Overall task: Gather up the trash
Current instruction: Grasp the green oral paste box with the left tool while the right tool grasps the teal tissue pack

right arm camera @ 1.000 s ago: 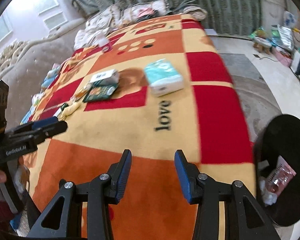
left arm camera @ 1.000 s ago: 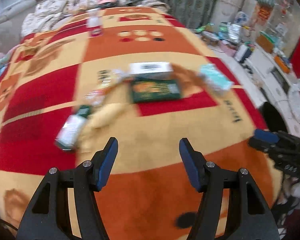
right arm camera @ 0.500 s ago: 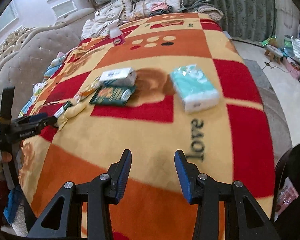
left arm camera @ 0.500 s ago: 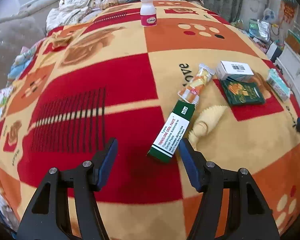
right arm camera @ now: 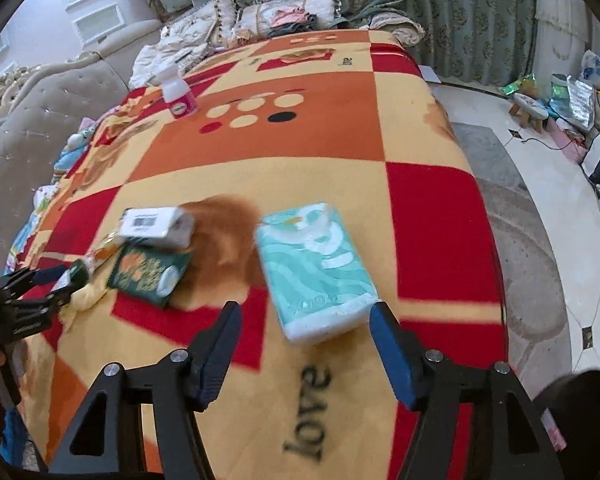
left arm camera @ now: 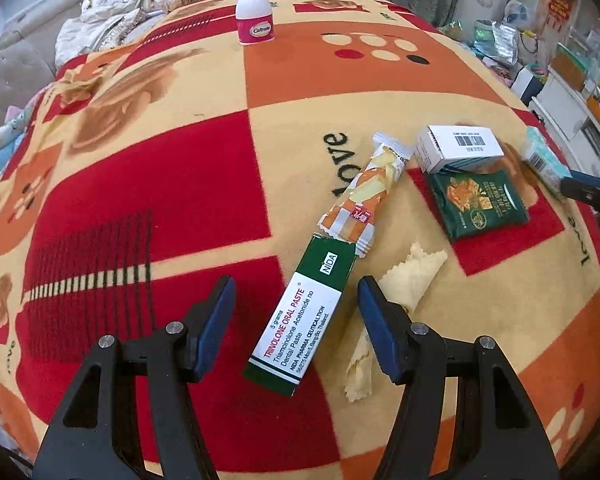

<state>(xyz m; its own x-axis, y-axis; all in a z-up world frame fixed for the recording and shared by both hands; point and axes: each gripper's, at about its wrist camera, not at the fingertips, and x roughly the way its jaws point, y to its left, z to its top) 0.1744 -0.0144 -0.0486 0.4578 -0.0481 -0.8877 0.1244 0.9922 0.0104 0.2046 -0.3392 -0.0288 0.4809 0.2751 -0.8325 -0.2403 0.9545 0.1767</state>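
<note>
While left jaws close, paste box lies between.

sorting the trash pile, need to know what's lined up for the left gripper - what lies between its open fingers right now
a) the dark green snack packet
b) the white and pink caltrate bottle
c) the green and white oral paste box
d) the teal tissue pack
c: in the left wrist view the green and white oral paste box lies on the blanket between the fingers of the left gripper, whose jaws are closing but not yet touching it.
</note>
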